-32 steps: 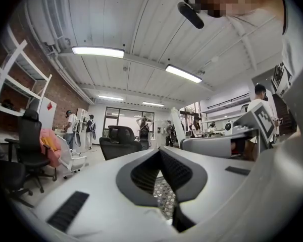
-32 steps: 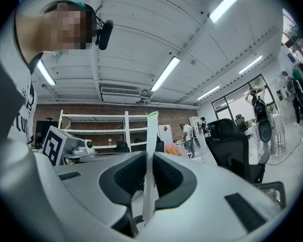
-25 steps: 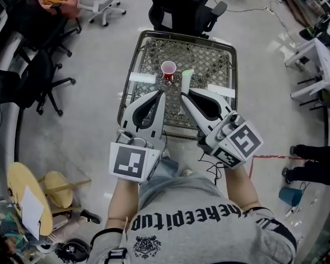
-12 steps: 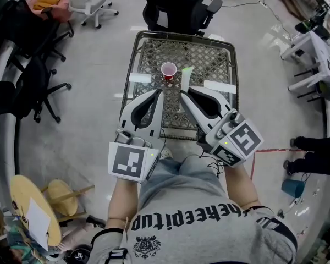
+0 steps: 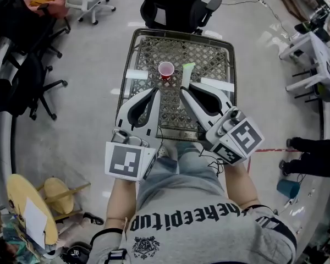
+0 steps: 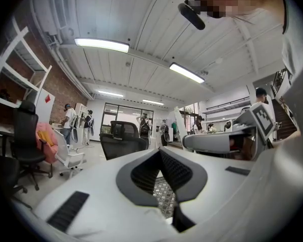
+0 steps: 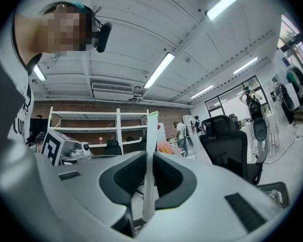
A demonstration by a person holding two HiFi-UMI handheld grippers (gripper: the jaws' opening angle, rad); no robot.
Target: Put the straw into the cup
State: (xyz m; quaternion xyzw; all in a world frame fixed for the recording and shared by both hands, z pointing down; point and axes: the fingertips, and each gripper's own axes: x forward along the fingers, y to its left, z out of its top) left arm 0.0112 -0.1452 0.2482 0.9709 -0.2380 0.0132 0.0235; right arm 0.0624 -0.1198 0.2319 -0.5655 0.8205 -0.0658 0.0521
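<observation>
Mesh table (image 5: 209,56) with cup (image 5: 166,69), grey floor (image 5: 88,120)

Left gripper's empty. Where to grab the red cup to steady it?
Probably best: take the red cup by its side wall under the rim, coming level from the left. It stands upright, mouth open, and the right gripper holds the straw on its right, so the top must be clear.

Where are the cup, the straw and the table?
cup (image 5: 166,69), head view, its open top.
straw (image 5: 185,76), head view, its middle.
table (image 5: 209,59), head view, bare mesh top.
</observation>
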